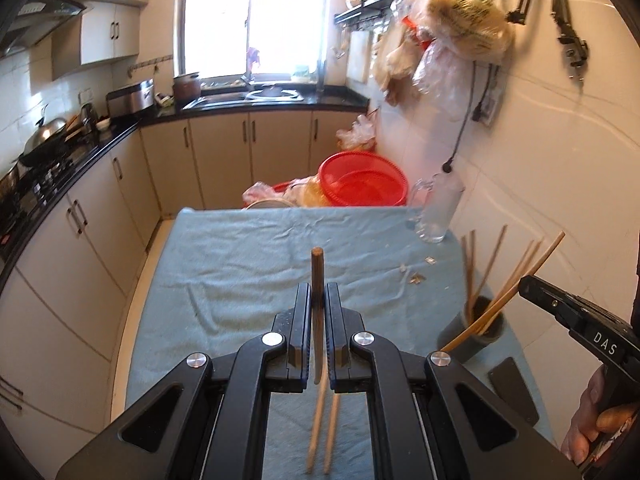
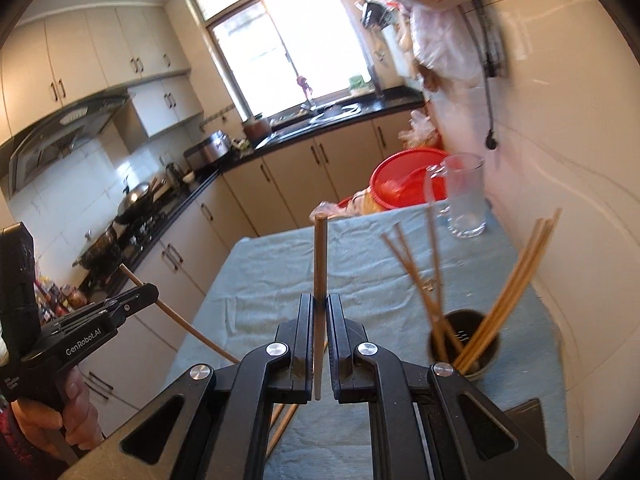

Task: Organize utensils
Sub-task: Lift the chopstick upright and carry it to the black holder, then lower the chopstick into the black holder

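Left tool (image 1: 319, 292): jaws nearly closed, clamped on one dark-tipped chopstick (image 1: 317, 276) that stands upright between them. Right tool (image 2: 319, 300): jaws likewise nearly closed, pinching a lighter chopstick (image 2: 320, 256), also upright. Table (image 1: 224, 256) covered with a blue cloth. Dark holder cup (image 2: 466, 344) sits near the right edge, several chopsticks (image 2: 516, 280) leaning inside it (splayed outward). Two loose chopsticks (image 1: 323, 432) lie on the cloth at the near edge. Glass mug (image 2: 466, 196) stands at the far right corner.
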`<state>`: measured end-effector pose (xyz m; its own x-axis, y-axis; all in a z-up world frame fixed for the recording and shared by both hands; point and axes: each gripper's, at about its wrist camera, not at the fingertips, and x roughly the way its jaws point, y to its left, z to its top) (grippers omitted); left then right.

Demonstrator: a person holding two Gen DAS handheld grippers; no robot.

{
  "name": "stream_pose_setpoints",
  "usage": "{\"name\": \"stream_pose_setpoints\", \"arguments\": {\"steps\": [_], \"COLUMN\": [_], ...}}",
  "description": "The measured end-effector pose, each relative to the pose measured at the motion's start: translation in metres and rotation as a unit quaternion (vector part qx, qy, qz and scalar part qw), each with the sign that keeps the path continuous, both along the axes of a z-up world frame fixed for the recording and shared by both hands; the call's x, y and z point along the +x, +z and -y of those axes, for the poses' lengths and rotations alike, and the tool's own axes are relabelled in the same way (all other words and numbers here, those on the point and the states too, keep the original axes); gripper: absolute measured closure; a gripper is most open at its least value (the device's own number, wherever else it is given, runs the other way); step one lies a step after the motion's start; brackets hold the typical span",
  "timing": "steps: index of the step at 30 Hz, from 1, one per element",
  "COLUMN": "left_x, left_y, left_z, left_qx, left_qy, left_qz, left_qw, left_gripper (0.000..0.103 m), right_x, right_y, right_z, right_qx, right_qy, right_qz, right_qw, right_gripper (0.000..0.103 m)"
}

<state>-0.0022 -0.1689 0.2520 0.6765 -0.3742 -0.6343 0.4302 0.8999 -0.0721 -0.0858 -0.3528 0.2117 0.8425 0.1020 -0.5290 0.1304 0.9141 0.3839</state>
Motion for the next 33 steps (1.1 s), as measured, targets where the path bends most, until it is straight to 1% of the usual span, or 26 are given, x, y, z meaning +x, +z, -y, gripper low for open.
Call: {"name": "stream_pose_setpoints", "arguments": {"steps": [7, 12, 20, 26, 29, 33], "left_x": [-0.014, -0.027, -0.030, -0.031, -0.030, -0.025], "left_y": [0.024, 0.044, 0.072, 0.085, 0.084, 0.074], "left_z": [0.031, 0.058, 0.096, 0.127, 0.143, 0.161], "left_qx": [-0.024, -0.042, -0.063, -0.073, -0.073, -0.066], "left_qy": [-0.050, -0.090, -0.131, -0.154, -0.161, -0.164], "left_qz": [0.011, 0.019, 0.023, 0.021, 0.016, 0.005], "left_qw": [0.9984, 0.9949, 0.9891, 0.9851, 0.9842, 0.9841], "left_gripper": [0.097, 0.097, 0.097, 0.097, 0.097, 0.097], "right_x": [-0.041, -0.069, -0.098, -0.098, -0.090, -0.082], "right_y": [0.023, 0.034, 0.047, 0.046, 0.044, 0.037], "right_z": [0.038, 0.063, 0.096, 0.116, 0.122, 0.128], "right_qx": [0.008, 0.016, 0.021, 0.025, 0.023, 0.017], "right_qy": [-0.054, -0.096, -0.147, -0.167, -0.171, -0.172], "right_qz": [0.023, 0.034, 0.050, 0.052, 0.050, 0.043], "right_qw": [0.998, 0.995, 0.988, 0.984, 0.984, 0.984], "right_gripper": [0.096, 0.096, 0.096, 0.096, 0.096, 0.096]}}
